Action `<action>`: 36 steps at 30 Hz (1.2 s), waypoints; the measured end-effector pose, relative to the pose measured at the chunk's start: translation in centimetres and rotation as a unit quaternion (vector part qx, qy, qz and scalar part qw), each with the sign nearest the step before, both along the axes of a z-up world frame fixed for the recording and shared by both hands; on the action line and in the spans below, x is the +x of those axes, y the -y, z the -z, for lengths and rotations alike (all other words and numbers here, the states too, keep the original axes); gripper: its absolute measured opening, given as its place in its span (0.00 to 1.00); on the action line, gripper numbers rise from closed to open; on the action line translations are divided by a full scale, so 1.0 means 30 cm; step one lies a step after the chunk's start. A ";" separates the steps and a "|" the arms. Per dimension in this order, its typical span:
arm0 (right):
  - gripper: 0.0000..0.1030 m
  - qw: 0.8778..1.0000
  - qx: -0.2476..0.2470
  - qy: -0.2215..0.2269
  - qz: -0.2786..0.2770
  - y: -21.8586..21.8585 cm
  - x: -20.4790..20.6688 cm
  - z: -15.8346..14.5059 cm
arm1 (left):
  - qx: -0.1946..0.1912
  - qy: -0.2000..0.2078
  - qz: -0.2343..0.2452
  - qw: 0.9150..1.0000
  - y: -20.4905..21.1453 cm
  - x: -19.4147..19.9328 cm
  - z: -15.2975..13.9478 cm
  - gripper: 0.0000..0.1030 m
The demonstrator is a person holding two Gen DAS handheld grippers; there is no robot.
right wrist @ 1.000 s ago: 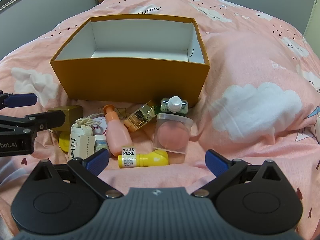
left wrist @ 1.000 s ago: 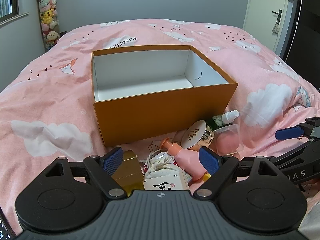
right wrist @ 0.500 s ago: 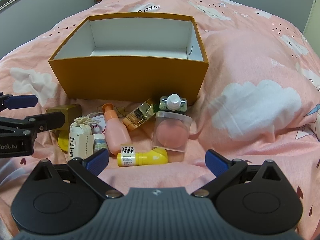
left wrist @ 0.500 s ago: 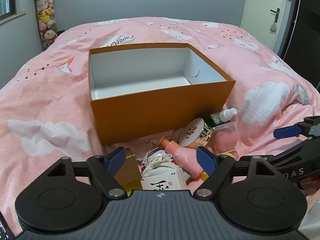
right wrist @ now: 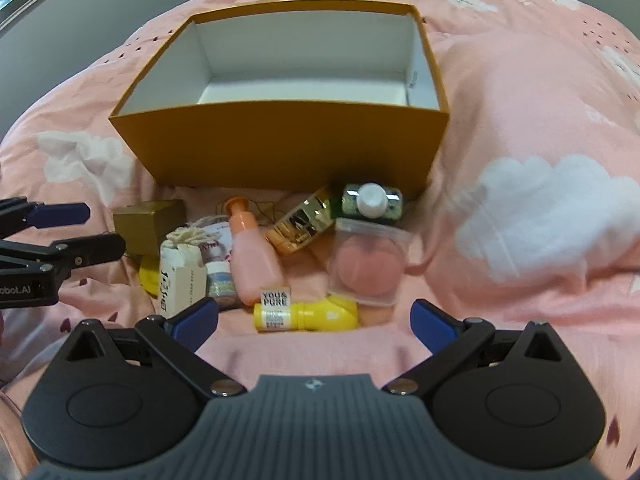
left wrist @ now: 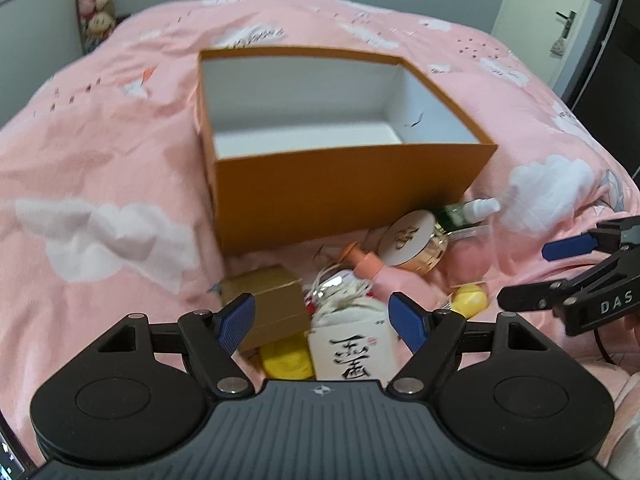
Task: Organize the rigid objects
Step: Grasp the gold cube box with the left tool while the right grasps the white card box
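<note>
I see the things to be sorted heaped on the pink cloud-print duvet [right wrist: 520,92] just in front of the open orange box [right wrist: 288,148], whose white inside shows nothing in it. In the heap, a yellow tube [right wrist: 306,315] labelled "YOU & PURE" lies nearest my right gripper [right wrist: 314,318], touching a clear tub [right wrist: 368,264] with a pink sponge inside; behind that rests a dark green bottle [right wrist: 372,200] with a white cap, beside a gold jar [right wrist: 300,226] whose lid marking I can't read. A peach bottle [right wrist: 254,258] lies in the middle, and left of it a white cloth-topped box [left wrist: 354,350] carries black Chinese brush characters, next to a gold carton [left wrist: 266,304]. My left gripper [left wrist: 322,322] has just been narrowing its jaws but stands wide, straddling the white box and gold carton without pressing either. The right gripper's jaws are spread wide with nothing between them. "DAS" is printed on the right gripper's arm, and "obot.AI" on the left's
</note>
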State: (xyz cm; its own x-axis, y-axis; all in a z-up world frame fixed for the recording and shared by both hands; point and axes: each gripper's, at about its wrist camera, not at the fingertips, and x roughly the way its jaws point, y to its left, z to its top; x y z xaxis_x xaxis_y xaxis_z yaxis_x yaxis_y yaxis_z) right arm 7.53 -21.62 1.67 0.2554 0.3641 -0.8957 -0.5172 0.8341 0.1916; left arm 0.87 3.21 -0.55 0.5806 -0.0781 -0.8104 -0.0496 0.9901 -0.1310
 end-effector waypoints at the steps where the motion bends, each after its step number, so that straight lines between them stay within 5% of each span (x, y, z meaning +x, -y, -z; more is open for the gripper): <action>1: 0.91 1.000 0.002 0.000 -0.011 -0.011 0.010 -0.001 | -0.002 -0.008 -0.003 1.000 -0.009 0.004 0.006 0.83; 5: 0.77 0.999 0.005 -0.005 -0.042 -0.056 0.037 0.004 | -0.030 -0.033 0.005 0.999 -0.027 0.015 0.034 0.71; 13: 0.52 0.995 0.011 -0.033 -0.095 -0.157 0.050 0.077 | -0.064 -0.065 0.014 0.996 -0.009 0.038 0.096 0.72; 28: 0.52 0.977 0.040 -0.095 -0.189 -0.328 0.034 0.183 | -0.007 -0.090 -0.030 0.995 -0.073 0.040 0.106 0.72; 31: 0.39 0.975 0.040 -0.104 -0.193 -0.357 0.040 0.201 | -0.006 -0.093 -0.034 0.995 -0.078 0.040 0.111 0.72; 36: 0.38 0.973 0.038 -0.095 -0.208 -0.371 0.024 0.201 | 0.011 -0.089 -0.034 0.995 -0.064 0.030 0.113 0.72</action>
State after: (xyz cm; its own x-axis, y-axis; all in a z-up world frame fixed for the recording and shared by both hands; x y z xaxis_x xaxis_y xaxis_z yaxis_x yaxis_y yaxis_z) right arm 8.26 -10.49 -4.35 -0.0956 0.4667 -0.8792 -0.7562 0.5403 0.3690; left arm 1.78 5.13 -3.94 0.4307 -0.0252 -0.9021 -0.1374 0.9861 -0.0931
